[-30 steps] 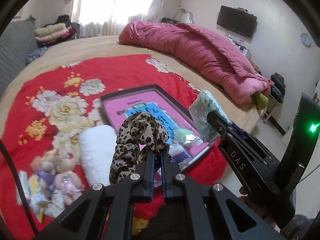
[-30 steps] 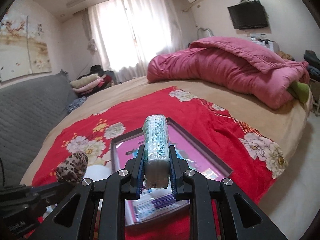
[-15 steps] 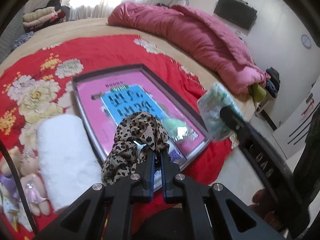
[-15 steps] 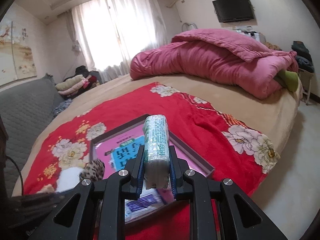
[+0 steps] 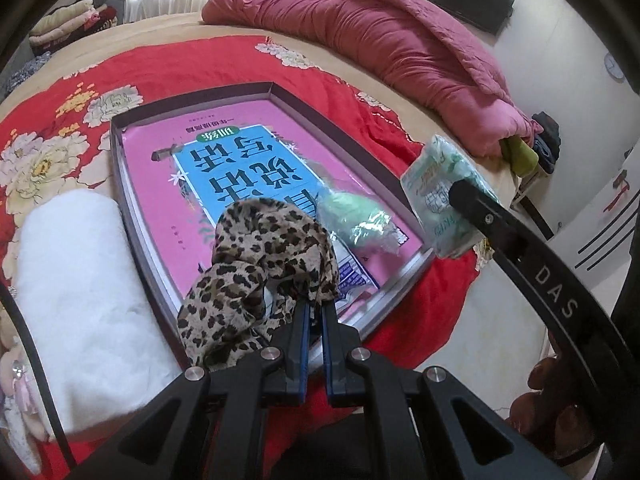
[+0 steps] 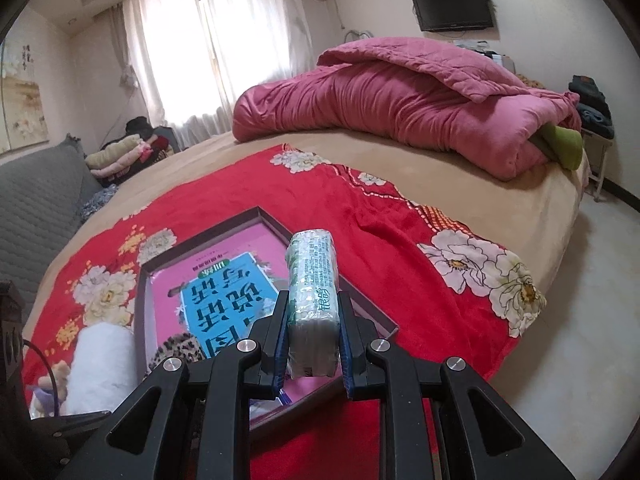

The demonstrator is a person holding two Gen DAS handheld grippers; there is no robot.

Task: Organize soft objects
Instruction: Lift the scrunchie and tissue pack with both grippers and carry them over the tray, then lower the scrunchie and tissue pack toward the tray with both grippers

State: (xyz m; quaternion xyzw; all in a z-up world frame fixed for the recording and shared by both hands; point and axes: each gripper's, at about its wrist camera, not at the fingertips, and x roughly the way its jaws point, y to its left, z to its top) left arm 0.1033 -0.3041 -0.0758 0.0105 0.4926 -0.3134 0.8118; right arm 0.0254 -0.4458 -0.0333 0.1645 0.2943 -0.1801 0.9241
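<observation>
Spreading out ahead of both claws is the bed [image 6: 532, 216], tan and plush, with a thick pink quilt [image 6: 400, 104] rolled at its far side, well beyond either claw. A red flowered blanket [image 6: 360, 216] lies under and in front of the claws, soft and slightly rumpled. On it sits a shallow dark tray [image 5: 360, 152] with stiff straight walls, lined by a glossy pink and blue printed sheet; it lies directly below and ahead of the left claw [image 5: 314, 312]. To that claw's left, just beside the tray, rests a white fluffy roll [image 5: 80, 288], and further left a small plush doll [image 5: 16, 372], partly cut off.

The left claw is pinched nearly closed on a leopard-print cloth [image 5: 260, 264], which droops in loose folds over the tray's near corner. It looks very light and limp, so it should slump wherever it is let go; a bunched fold seems the surest hold. A crinkly green packet [image 5: 356, 216] lies in the tray just ahead and right of it.

The right claw [image 6: 313, 340] is clamped on a tissue pack [image 6: 314, 280], standing upright between the fingers, above the tray's right edge. Its plastic wrap looks slick, the contents squashy yet light; gripping across the flat sides, as now, seems safest against slipping.
</observation>
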